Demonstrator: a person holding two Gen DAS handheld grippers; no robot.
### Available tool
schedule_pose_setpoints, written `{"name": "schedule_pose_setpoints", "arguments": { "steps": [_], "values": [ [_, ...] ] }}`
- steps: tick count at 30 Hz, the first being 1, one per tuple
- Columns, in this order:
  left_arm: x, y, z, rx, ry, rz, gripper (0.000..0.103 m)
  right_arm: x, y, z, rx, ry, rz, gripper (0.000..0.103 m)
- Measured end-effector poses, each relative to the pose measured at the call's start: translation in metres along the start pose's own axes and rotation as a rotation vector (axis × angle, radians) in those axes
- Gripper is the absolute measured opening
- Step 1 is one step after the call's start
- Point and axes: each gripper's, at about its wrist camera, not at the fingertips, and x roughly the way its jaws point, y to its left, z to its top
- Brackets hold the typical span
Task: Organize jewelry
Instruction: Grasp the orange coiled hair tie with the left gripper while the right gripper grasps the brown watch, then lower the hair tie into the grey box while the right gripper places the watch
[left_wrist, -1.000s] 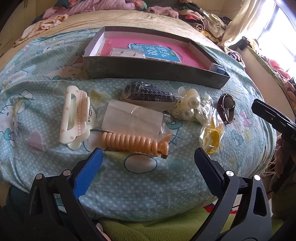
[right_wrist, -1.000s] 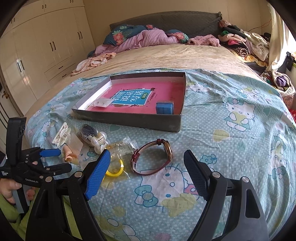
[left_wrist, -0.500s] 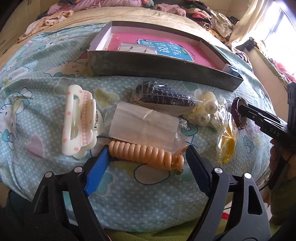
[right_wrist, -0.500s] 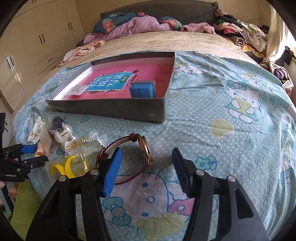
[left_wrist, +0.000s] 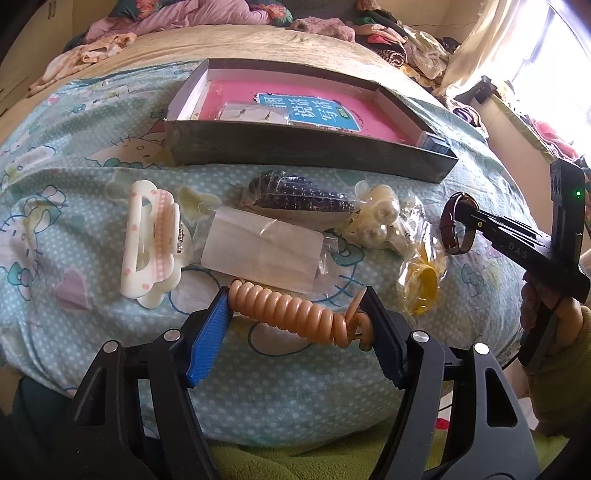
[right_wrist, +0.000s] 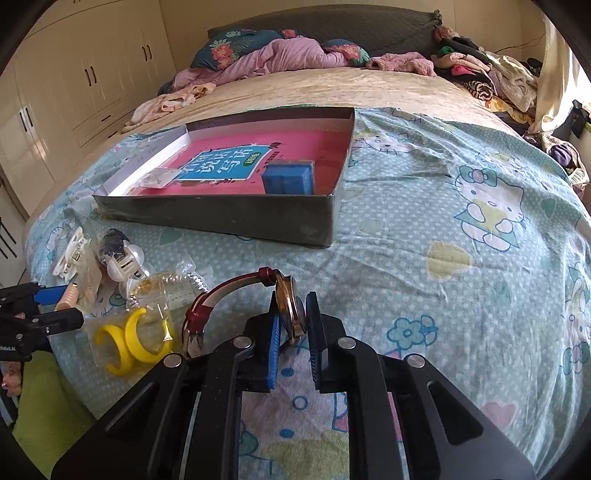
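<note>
A peach spiral hair tie (left_wrist: 288, 310) lies on the blue patterned sheet at the bed's near edge. My left gripper (left_wrist: 296, 295) spans it lengthwise; its jaws are closing and both pads touch the coil's ends. My right gripper (right_wrist: 291, 314) is shut on the case of a red-strapped watch (right_wrist: 229, 291), whose strap arcs off to the left. In the left wrist view that watch (left_wrist: 448, 229) shows at the right gripper's tip. Behind stands a shallow grey box (left_wrist: 306, 151) with a pink floor.
Between the grippers and the box lie a white hair claw (left_wrist: 147, 240), a clear packet (left_wrist: 258, 251), a bag of dark beads (left_wrist: 295, 195), pearl pieces (left_wrist: 380, 218) and bagged yellow hoops (right_wrist: 136, 343). The box holds a small blue case (right_wrist: 290, 177). Clothes are piled at the bed's far end.
My left jaws have narrowed until they touch the ends of the spiral hair tie. My right gripper has sunk onto the watch and shut on its case.
</note>
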Motion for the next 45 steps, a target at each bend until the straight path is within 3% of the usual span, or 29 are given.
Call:
{"name": "schedule_pose_setpoints", "arguments": {
  "steps": [11, 26, 45],
  "values": [
    [-0.034, 0.000, 0.014, 0.007, -0.115, 0.017, 0.062, -0.037, 0.011, 0.018, -0.034, -0.086, 0.031, 0.012],
    [-0.047, 0.019, 0.049, -0.042, -0.196, 0.042, 0.062, -0.041, 0.039, 0.050, -0.098, -0.151, 0.076, 0.012],
    [-0.027, 0.029, 0.099, -0.066, -0.219, 0.044, 0.062, -0.025, 0.042, 0.084, -0.113, -0.190, 0.067, 0.012]
  ]
}}
